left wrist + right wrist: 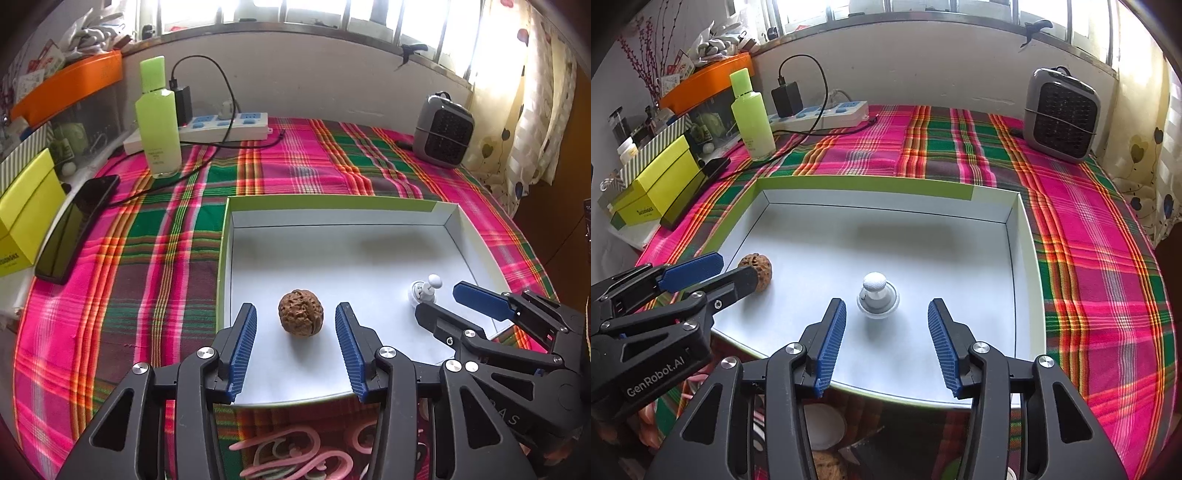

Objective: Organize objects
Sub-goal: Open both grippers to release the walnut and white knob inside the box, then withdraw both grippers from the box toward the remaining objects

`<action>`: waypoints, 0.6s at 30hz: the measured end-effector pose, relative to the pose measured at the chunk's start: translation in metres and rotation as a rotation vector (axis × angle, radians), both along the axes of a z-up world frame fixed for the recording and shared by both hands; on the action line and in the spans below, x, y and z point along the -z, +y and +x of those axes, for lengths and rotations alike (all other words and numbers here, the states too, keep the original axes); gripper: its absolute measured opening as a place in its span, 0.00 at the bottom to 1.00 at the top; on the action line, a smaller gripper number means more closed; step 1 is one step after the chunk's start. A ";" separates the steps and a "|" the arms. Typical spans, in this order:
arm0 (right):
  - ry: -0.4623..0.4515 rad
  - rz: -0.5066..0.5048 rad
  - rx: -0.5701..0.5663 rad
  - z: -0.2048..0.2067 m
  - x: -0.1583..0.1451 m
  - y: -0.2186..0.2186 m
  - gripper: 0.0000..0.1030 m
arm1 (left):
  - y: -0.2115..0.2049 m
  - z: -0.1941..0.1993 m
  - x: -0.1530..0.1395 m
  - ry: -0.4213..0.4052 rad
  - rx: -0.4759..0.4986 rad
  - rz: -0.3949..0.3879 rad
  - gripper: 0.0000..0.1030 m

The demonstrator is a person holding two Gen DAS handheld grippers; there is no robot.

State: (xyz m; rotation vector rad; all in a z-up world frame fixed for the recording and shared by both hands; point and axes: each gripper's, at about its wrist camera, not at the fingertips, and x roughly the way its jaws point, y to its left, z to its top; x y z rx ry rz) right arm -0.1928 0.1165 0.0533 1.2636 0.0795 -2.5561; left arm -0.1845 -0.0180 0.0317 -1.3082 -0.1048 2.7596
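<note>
Item one — walnut (301, 313): we are seeing it lying on the white floor of the shallow box (343, 210), near the box's left wall and toward its near edge. It is sitting between the blue ribbed pads (243, 343) of the left gripper (295, 321), with clear floor showing on either side; the jaws are standing released, touching nothing.

Item two — small white knobbed piece (877, 293): a round base with a ball-topped stem, resting upright on the box floor to the right of the walnut and well apart from it. We are finding it just ahead of the right gripper (886, 317), whose pads (943, 343) are likewise spread apart and gripping nothing.

Container: the box is open-topped, white inside, with a lime-green outer face on its left and far walls. It is lying on a plaid cloth (166, 229) of pink, green and orange.

Surroundings, far left: we are noting a tall green bottle (158, 118) standing upright, a white power strip (225, 125) behind it with a black charger (786, 98) plugged in and its cable trailing across the cloth. A dark phone (75, 229) is lying at the cloth's left edge beside a yellow box (26, 221). Far right: a grey fan heater (1060, 114) is facing us below the window sill (295, 31).
</note>
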 end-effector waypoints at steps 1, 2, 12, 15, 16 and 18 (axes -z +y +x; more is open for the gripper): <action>0.005 -0.001 0.002 0.002 -0.002 0.001 0.46 | -0.001 0.003 -0.002 0.005 -0.003 0.000 0.43; 0.010 -0.003 0.003 0.004 -0.003 0.001 0.46 | -0.001 0.006 -0.003 0.009 -0.005 -0.001 0.43; 0.059 -0.021 0.006 0.029 -0.017 0.008 0.46 | -0.007 0.034 -0.012 0.047 -0.015 0.014 0.44; 0.066 -0.028 0.010 0.037 -0.019 0.012 0.46 | -0.009 0.044 -0.015 0.065 -0.020 0.015 0.44; 0.070 -0.031 0.011 0.040 -0.021 0.013 0.46 | -0.011 0.048 -0.016 0.074 -0.017 0.020 0.44; 0.079 -0.033 0.012 0.047 -0.023 0.014 0.46 | -0.013 0.055 -0.017 0.081 -0.020 0.023 0.44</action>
